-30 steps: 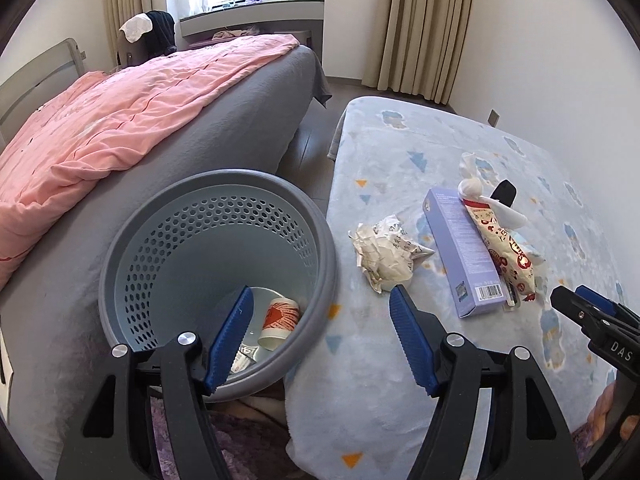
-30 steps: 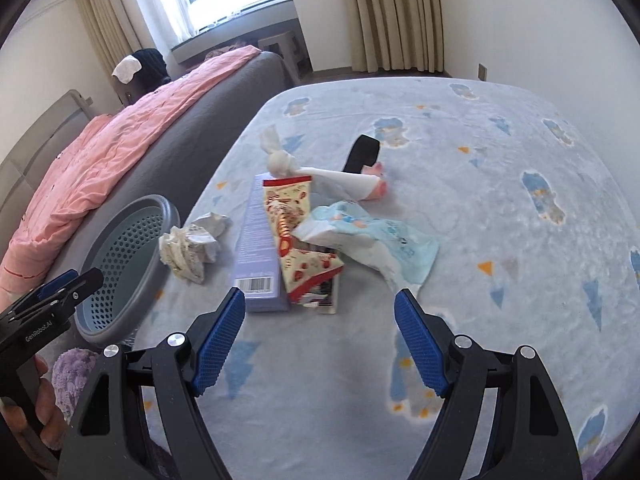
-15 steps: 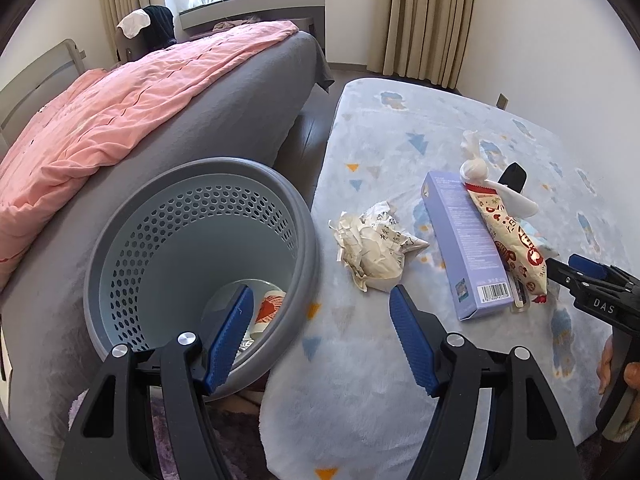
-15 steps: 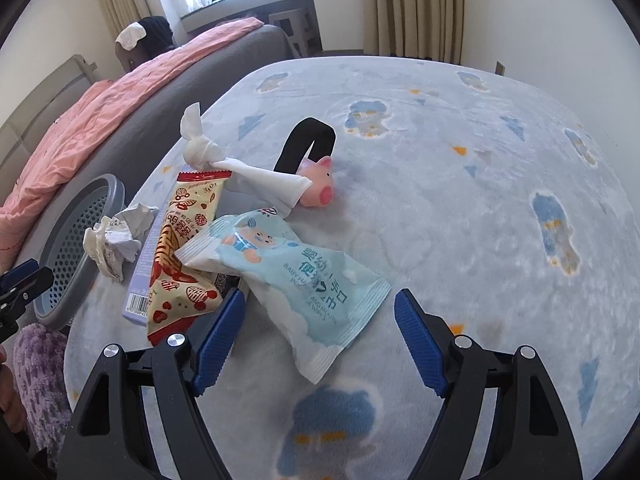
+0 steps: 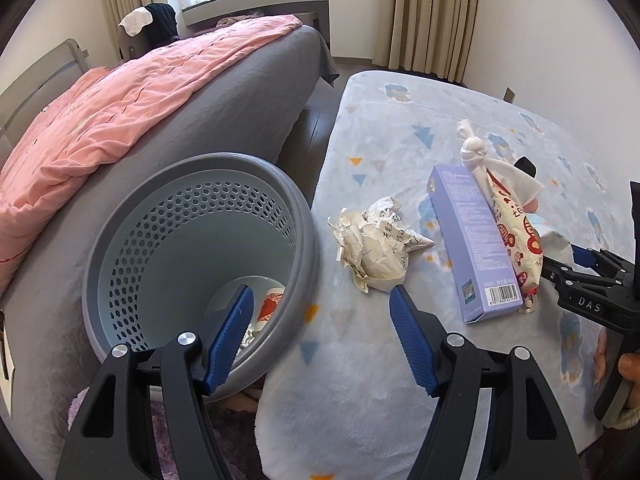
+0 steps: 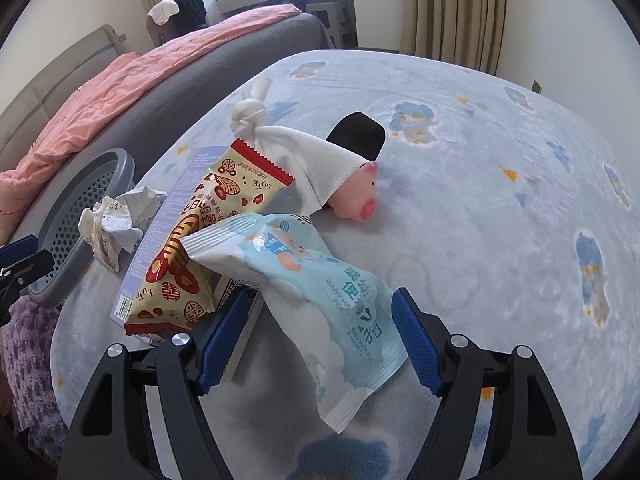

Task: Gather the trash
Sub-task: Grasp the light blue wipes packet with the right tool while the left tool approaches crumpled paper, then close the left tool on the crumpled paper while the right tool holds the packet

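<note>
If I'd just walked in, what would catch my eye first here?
Probably the litter heaped on the pale blue blanket: a light blue wipes packet lying between the right gripper's open blue fingers, on a red-and-gold snack wrapper. Beside them sits a pink toy pig, with a grey perforated bin off the blanket's edge.

bare blanket (image 6: 500,208) lies open right of the wipes packet (image 6: 320,304); snack wrapper (image 6: 192,248), box (image 5: 472,240) and crumpled paper (image 5: 376,244) crowd its left.

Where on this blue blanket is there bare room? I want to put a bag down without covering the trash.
Free: the wide stretch of blue blanket right of the pink pig toy, out to the wall, and the strip between crumpled paper and wastebasket. Crowded: purple box, red-and-gold snack wrapper and wipes packet overlap.
</note>
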`<move>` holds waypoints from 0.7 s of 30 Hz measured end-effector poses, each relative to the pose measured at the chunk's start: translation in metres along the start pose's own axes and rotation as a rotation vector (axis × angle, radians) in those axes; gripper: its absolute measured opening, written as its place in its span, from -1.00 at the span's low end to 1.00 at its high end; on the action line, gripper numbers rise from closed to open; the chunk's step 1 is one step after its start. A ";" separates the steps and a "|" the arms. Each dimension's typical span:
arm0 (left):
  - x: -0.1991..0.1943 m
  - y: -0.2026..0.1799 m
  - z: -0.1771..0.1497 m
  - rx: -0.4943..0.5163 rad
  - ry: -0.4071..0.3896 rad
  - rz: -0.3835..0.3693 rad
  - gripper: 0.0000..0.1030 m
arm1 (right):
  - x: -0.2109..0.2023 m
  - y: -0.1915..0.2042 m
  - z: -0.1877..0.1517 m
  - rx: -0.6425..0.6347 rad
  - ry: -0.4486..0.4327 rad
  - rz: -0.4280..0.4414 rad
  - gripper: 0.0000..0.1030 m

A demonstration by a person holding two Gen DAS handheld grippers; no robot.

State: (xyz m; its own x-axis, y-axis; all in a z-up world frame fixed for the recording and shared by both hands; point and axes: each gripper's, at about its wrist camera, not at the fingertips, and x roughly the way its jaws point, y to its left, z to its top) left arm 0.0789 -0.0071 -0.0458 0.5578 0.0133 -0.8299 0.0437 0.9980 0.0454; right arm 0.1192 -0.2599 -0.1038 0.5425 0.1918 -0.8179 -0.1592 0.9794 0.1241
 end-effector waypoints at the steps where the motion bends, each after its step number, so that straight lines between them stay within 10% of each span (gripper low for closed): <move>1: 0.000 0.000 0.000 -0.003 -0.001 -0.002 0.31 | 0.000 0.000 0.000 -0.002 -0.002 -0.003 0.23; 21: -0.011 0.005 -0.006 -0.011 -0.023 -0.036 0.31 | -0.027 -0.003 -0.015 0.128 -0.053 0.014 -0.22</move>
State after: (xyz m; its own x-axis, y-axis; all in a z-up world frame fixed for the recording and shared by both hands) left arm 0.0685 -0.0024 -0.0398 0.5752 -0.0243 -0.8177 0.0555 0.9984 0.0094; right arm 0.0927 -0.2685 -0.0908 0.5841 0.2053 -0.7853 -0.0621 0.9759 0.2090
